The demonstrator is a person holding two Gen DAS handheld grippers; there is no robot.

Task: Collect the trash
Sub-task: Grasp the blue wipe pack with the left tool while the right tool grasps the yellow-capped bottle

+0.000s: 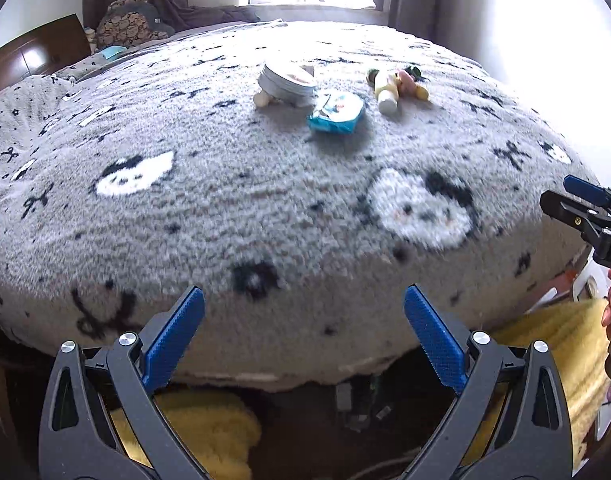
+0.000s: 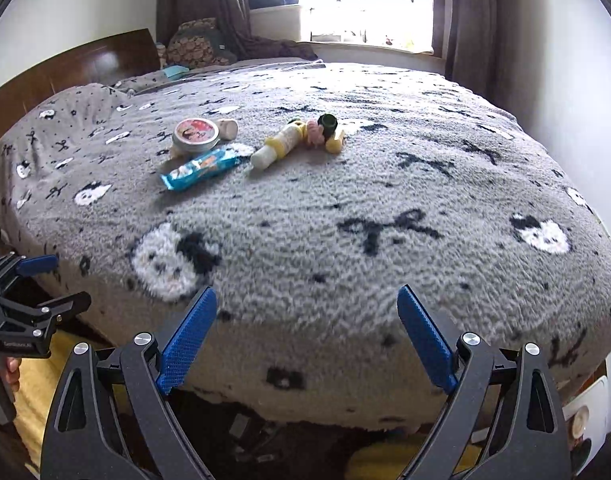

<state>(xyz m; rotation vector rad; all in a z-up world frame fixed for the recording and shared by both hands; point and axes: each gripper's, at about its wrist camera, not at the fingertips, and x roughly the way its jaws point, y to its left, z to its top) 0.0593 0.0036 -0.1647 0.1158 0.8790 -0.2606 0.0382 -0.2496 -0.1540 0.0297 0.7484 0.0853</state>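
Both the left gripper (image 1: 304,310) and the right gripper (image 2: 307,312) are held released and empty over the grey fleece-covered bed (image 2: 385,208). A crumpled blue snack wrapper (image 2: 201,168) is seen at eleven o'clock, beside a round tin (image 2: 195,135).

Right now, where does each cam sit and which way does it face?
Left wrist: on the left tongs, at the near bed edge, angled down across the grey blanket toward the window; own open fingers, plus the right tongs at the right edge.
Right wrist: on the right tongs, same heading; own open fingers, left tongs at the left edge.
Shared: blue wrapper, round tin, yellow bottle.
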